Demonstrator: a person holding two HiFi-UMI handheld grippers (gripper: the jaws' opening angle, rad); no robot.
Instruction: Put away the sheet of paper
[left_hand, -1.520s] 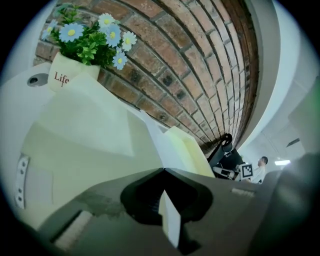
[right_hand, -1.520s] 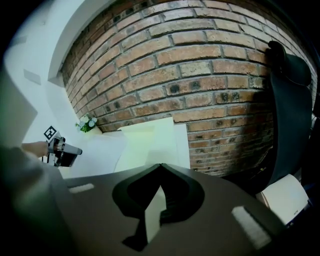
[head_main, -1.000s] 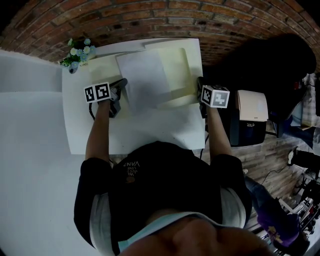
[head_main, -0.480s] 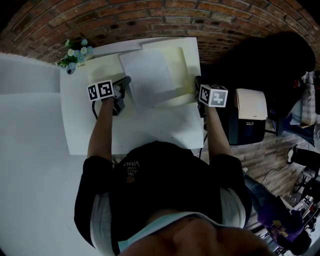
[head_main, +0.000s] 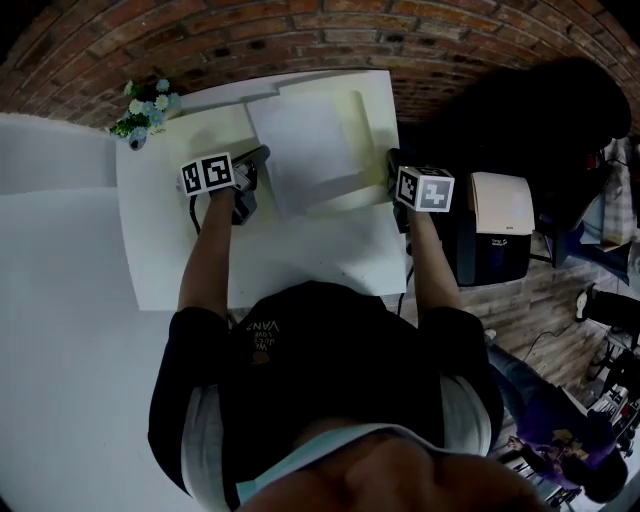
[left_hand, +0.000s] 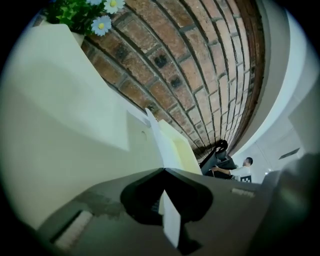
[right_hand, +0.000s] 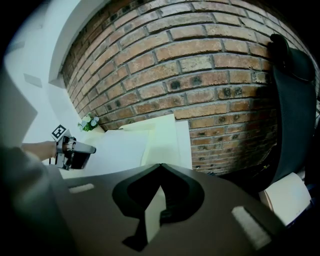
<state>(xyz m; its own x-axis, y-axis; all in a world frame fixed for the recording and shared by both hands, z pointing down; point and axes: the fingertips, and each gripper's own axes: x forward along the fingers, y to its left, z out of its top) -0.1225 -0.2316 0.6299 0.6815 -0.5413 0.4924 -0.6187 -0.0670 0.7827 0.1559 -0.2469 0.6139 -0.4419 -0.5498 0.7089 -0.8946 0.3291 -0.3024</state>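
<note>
- White paper sheet (head_main: 300, 150), pinched by the left gripper (head_main: 256, 158), may buckle entering the pale yellow folder (head_main: 368, 120).
- Right gripper (head_main: 393, 170), clamped on its flap, may slip, closing it.

Matt paper sheet (head_main: 300, 150), matt folder (head_main: 362, 115), brick wall (head_main: 300, 40)

The sheet of paper (head_main: 300, 150) is over the folder (head_main: 358, 125) on the table (head_main: 160, 250), flowers (head_main: 145, 105) far left.

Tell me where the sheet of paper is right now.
In the head view the sheet of paper is at the far middle of the table, over the cream folder, its left edge pinched in the left gripper.
</note>
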